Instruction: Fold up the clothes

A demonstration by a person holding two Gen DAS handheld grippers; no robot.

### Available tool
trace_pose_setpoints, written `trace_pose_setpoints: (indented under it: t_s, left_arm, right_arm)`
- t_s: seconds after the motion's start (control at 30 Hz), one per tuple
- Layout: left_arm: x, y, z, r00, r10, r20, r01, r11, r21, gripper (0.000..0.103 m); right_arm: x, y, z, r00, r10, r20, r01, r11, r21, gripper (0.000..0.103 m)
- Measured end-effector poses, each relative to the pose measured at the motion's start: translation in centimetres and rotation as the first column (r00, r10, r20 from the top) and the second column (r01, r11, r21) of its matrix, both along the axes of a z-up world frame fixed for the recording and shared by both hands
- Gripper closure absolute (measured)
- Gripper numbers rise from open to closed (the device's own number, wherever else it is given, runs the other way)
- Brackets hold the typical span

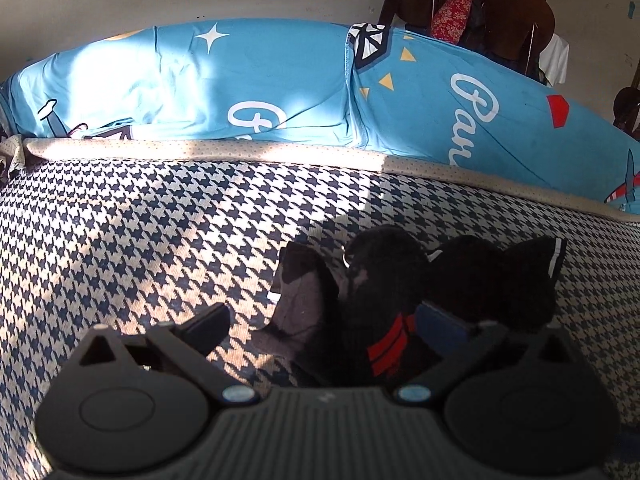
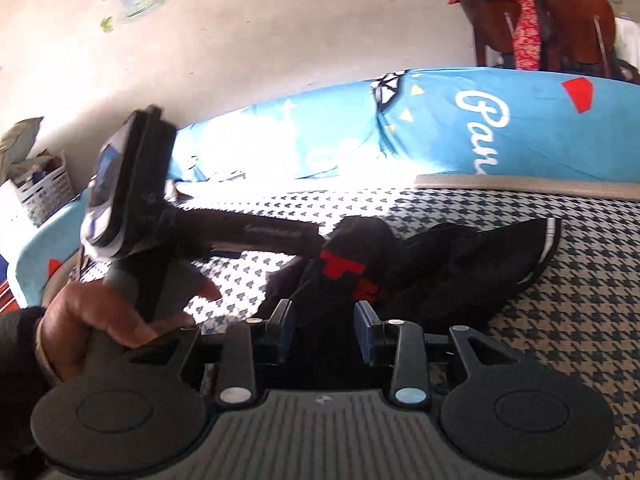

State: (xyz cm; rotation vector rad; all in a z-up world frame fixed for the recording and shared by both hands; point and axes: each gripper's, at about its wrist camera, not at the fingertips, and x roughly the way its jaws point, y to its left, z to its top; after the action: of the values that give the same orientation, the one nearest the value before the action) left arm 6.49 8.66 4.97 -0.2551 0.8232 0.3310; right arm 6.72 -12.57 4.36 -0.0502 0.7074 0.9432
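Note:
A crumpled black garment (image 1: 400,280) with red stripes and a white-trimmed edge lies on the houndstooth cover (image 1: 160,220). In the left wrist view my left gripper (image 1: 320,324) is open wide, its right finger against the cloth and its left finger over bare cover. The right wrist view shows the black garment (image 2: 460,264) bunched up between the blue pads of my right gripper (image 2: 325,330), which is shut on it. A hand (image 2: 100,320) holds the left gripper (image 2: 316,236), whose tip reaches the garment's red patch from the left.
A blue printed quilt (image 1: 260,88) runs along the far side of the cover (image 2: 560,340) against the wall. Wooden chairs with a red cloth (image 2: 528,20) stand at the back right. A white basket (image 2: 40,192) sits at the far left.

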Motion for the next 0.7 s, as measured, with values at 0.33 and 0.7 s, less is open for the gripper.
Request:
trace_pose_setpoints:
  t_s: [0.33,0.7]
  left_arm:
    - [0.6,-1.8,-2.4,0.995,-0.063,-0.083,0.063,0.998,-0.007,0.0]
    - [1.1,-2.9,-5.5,0.976,-0.095,-0.198,0.089,0.995,-0.038,0.0]
  right_arm:
    - [3.4,0.2,-2.0,0.98,-0.195,-0.027,0.191,0.976,-0.109,0.06]
    - [6.2,1.8,-4.1,0.938,-0.342,-0.053,0.33,0.93,-0.161,0.051]
